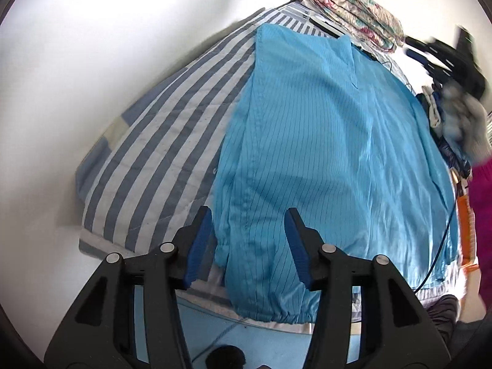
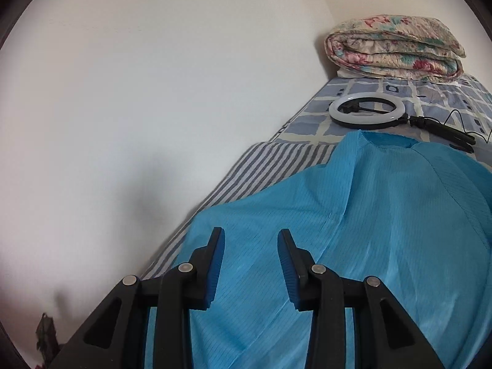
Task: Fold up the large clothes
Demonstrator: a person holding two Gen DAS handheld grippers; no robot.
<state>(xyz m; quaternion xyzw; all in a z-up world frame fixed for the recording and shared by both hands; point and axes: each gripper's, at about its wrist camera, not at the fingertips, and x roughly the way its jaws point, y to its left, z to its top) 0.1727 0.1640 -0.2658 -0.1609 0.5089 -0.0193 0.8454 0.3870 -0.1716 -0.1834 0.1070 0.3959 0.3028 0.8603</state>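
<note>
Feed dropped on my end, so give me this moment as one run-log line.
garment: blue garment spread on striped bedcover | left tool: open, above cuffed end | right tool: open, holding nothing | fold: not visible yet

I list, centre of both views, a bright blue thin woven garment (image 1: 323, 160) (image 2: 353, 230), faintly sheened, with fine dark pinstripes and a gathered hem. Under it I note a grey-and-white striped quilted cotton cover (image 1: 160, 141), matt. Upper right of the right view: a floral folded quilt (image 2: 396, 49), soft matt cloth; below it a ring light (image 2: 367, 112), glossy white plastic on black. My grippers (image 1: 248, 246) (image 2: 249, 264) are matt black plastic with ribbed blue pads (image 1: 200, 246) and bright metal pins.
</note>
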